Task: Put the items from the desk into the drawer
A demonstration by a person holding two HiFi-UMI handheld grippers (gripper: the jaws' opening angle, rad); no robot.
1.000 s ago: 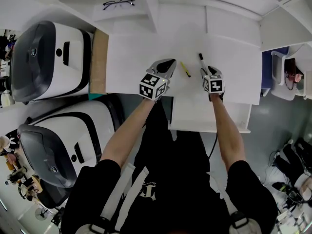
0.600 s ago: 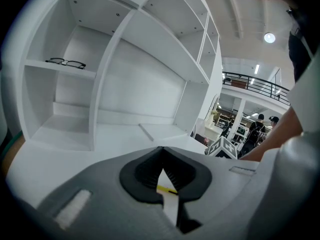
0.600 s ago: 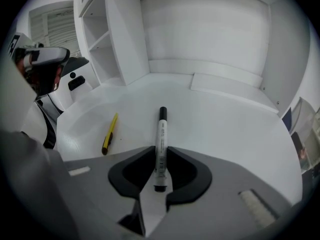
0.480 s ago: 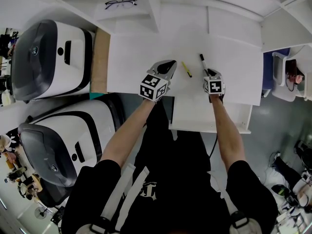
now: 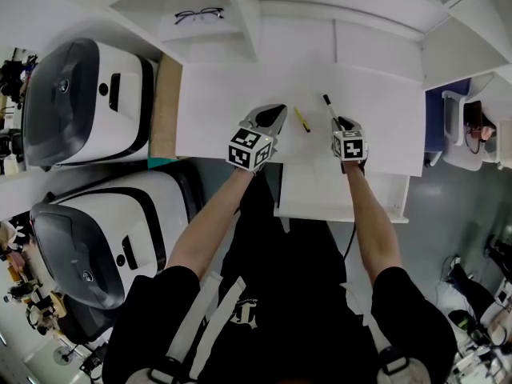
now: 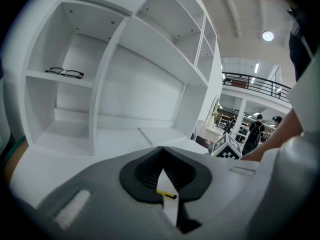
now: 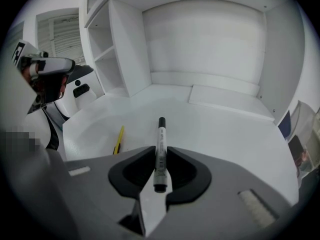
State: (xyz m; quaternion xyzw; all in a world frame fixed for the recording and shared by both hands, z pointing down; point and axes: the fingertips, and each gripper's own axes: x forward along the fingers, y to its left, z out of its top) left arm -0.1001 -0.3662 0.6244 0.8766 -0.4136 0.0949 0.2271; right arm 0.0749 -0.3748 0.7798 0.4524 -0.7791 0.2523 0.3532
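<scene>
The marker (image 7: 161, 134) is pinched in my right gripper (image 7: 160, 159), whose jaws have just been closing on it, at the desk (image 5: 216, 94). The pen (image 5: 302, 119) lies at its 9 o'clock, untouched. My left gripper (image 6: 162, 153) is pressed together on nothing. The open drawer (image 5: 376, 194), at 6 o'clock, shows nothing inside, so I judge both items are still to go in. The marker's print is too small to read.

The marker (image 7: 161, 134) is pale grey with a black cap, the pen (image 7: 119, 140) yellow. The desk (image 5: 224, 94) is white. My left gripper (image 5: 276, 112) and right gripper (image 7: 160, 151) are grey with black inner pads (image 7: 131, 171), and their cubes (image 5: 250, 146) carry black-and-white squares. The glasses (image 5: 198, 14) have black rims.
</scene>
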